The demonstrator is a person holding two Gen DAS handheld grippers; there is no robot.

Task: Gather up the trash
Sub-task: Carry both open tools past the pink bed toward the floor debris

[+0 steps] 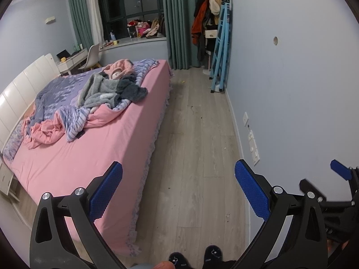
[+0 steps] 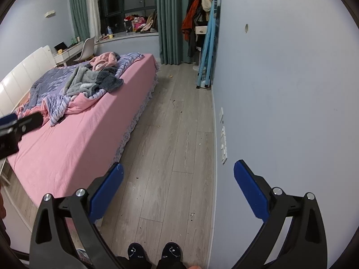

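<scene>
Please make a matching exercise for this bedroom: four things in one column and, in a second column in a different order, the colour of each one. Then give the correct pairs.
Things
1. bed sheet
2. curtains
3. folded ladder
4. chair

Colours
A. light blue
B. white
C. pink
D. green

Right pairs: 1-C, 2-D, 3-A, 4-B.

The bed sheet is pink, the curtains by the window are green, the folded ladder leaning on the wall is light blue, and the chair at the desk is white.
</scene>
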